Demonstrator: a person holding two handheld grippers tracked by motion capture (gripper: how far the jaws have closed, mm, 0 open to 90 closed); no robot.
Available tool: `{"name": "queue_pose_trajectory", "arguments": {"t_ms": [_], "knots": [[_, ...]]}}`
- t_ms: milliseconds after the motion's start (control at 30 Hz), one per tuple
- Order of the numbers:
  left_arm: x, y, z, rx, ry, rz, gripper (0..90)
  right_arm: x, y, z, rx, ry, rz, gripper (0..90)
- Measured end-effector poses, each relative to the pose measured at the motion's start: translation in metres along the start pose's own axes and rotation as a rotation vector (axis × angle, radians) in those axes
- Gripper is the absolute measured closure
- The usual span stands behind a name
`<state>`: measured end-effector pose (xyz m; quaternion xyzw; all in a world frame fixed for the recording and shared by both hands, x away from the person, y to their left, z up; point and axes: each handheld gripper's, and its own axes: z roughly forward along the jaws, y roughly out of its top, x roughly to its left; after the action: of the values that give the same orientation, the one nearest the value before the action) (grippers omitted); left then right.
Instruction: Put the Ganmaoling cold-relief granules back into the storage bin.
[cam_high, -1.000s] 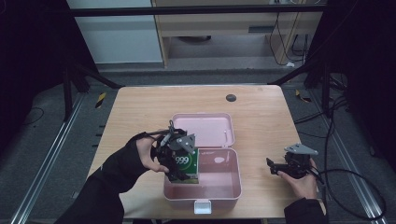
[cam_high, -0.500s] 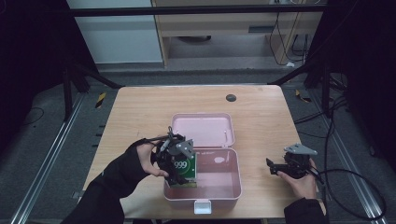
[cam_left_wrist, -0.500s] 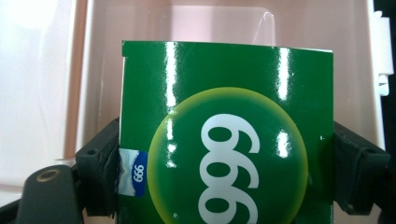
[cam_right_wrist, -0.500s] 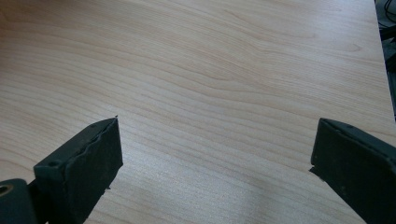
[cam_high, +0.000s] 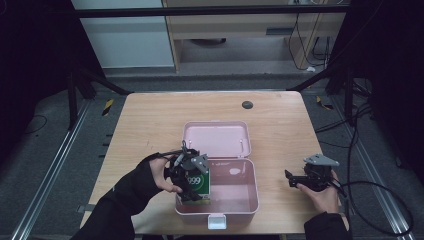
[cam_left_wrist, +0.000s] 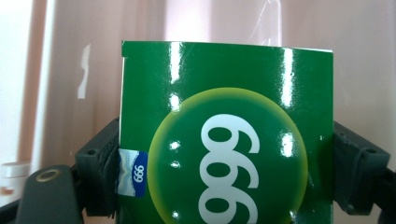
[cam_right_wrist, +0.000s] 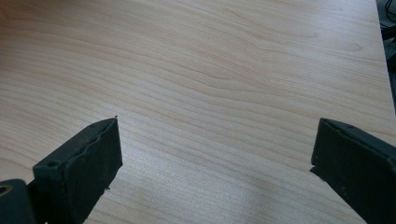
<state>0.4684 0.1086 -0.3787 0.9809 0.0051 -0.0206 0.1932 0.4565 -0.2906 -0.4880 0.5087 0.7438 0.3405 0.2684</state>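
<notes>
The left tongs (cam_high: 192, 181) are clamped on a green box (cam_high: 198, 184) marked 999, one jaw pressed flat against each side of it, as the left gripper view shows with the green box (cam_left_wrist: 226, 135) squarely between them. The box hangs upright over the left end of the open pink case (cam_high: 250, 200), just inside its near-left wall, with the raised lid (cam_high: 216, 138) beyond the tongs.

The step in hand looks like lowering the box into the case. Whether its bottom edge already rests on the case floor is hard to judge from above; it seems close to it. The next move would call for easing it down until it sits, then spreading the jaws and lifting straight out so the box does not tip against the wall.

The right tongs (cam_high: 294, 180) lie low on the table (cam_high: 150, 125), well to the right of the case, jaws spread wide with nothing but bare wood between them.

Against the earlier frames, the left tongs and box have come nearer the person and lower into the case; the right tongs have stayed put.
</notes>
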Motion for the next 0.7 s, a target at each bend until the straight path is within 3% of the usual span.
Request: {"name": "queue_pose_trajectory", "arguments": {"t_ms": [367, 600, 700], "knots": [[0.001, -0.006, 0.012, -0.005, -0.009, -0.013, 13.4, 0.001, 0.000, 0.001, 0.007, 0.005, 0.003, 1.4], [0.002, -0.007, 0.017, 0.021, -0.003, -0.008, 12.2, 0.001, 0.000, 0.001, 0.005, 0.006, 0.000, 1.3], [0.002, -0.008, 0.010, -0.023, -0.010, -0.014, 11.6, 0.001, 0.000, 0.001, 0.006, 0.005, 0.002, 1.2]]}}
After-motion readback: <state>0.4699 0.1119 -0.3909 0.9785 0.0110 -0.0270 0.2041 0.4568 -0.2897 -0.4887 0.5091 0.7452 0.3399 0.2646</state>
